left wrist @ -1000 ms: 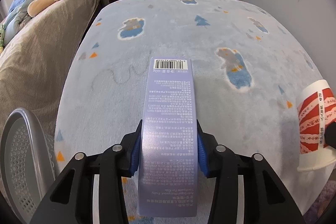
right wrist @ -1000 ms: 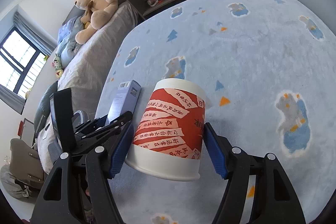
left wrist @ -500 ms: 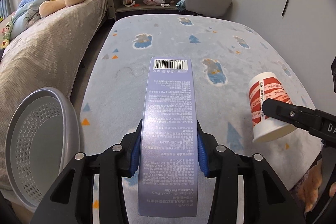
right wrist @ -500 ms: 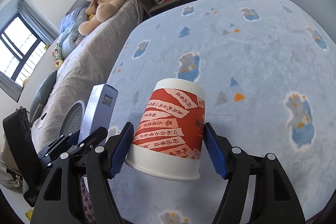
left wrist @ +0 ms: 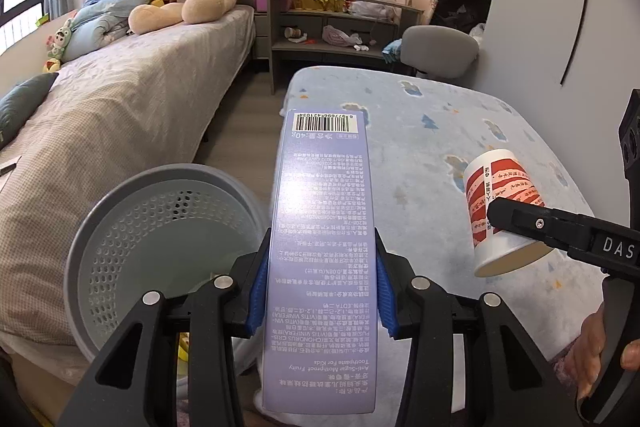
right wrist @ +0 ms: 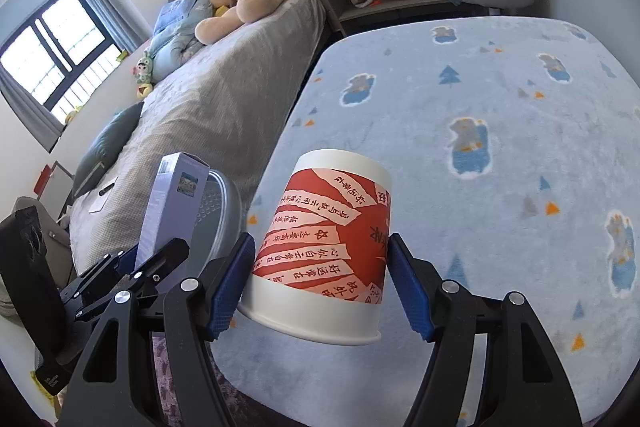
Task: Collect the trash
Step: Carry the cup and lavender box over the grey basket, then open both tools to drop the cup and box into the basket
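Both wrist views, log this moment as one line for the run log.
left claw: shut on toothpaste box | right claw: shut on paper cup | grey bin: beside bed, nothing dropped in yet

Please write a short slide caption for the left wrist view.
Left gripper clamps a lilac cardboard toothpaste box beside a grey perforated plastic bin.

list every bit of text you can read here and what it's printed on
"Toothpaste For Kids" and "Anti-Sugar Mothproof Fruity": purple box, upside down in the left claw.
"40g": under the box's barcode; barcode digits too small.
"DAS": right claw, cut off at the frame edge.
Paper cup: red strips of Chinese characters, not read.
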A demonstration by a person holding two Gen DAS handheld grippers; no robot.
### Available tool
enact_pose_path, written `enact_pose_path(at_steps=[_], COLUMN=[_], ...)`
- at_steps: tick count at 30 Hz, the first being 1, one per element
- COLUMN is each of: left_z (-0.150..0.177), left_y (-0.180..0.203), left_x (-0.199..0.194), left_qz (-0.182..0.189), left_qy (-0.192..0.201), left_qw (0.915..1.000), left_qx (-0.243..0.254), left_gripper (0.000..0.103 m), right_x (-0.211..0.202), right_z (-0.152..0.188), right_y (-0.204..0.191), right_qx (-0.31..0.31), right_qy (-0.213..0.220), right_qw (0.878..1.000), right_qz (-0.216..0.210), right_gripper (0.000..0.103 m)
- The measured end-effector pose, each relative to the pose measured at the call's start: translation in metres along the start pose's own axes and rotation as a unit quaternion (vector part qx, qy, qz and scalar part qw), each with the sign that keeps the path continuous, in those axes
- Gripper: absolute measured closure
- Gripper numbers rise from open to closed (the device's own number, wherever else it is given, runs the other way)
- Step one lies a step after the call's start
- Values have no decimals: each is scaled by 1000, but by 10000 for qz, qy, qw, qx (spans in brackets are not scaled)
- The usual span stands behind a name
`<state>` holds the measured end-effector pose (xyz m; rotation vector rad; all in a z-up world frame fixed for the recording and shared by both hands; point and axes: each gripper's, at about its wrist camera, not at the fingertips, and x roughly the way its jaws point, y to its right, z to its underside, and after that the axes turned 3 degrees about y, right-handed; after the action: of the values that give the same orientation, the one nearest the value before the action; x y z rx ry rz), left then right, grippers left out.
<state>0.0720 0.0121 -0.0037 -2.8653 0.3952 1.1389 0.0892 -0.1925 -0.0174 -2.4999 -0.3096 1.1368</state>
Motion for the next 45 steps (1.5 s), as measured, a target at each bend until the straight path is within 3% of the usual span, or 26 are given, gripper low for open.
enact_pose_path(at_steps=[10,19,29,45], left_z=[6,14,18,19], left_y=[-75,-121,-148,-167], left_x=[-11,-7,12,17], left_qz=[-599,-880,-956,-1040], left_qy=[182,117,-5,-100], left_qw=[9973,9940,9921,9894], left_qx=[-382,-633,-818,-1004], left_gripper=[60,60,60,60], right_x=[44,85,117,134], right_z=[3,10,9,9], right_y=[-82,-129,-160,-178], right_qx=[-553,-819,-1072,-1336], right_qy=[-254,-578,-720,-769], right_qw=[9975,9928,9891,9857], right_qz=[-357,-660,-703,-684], right_gripper=[37,37,37,35])
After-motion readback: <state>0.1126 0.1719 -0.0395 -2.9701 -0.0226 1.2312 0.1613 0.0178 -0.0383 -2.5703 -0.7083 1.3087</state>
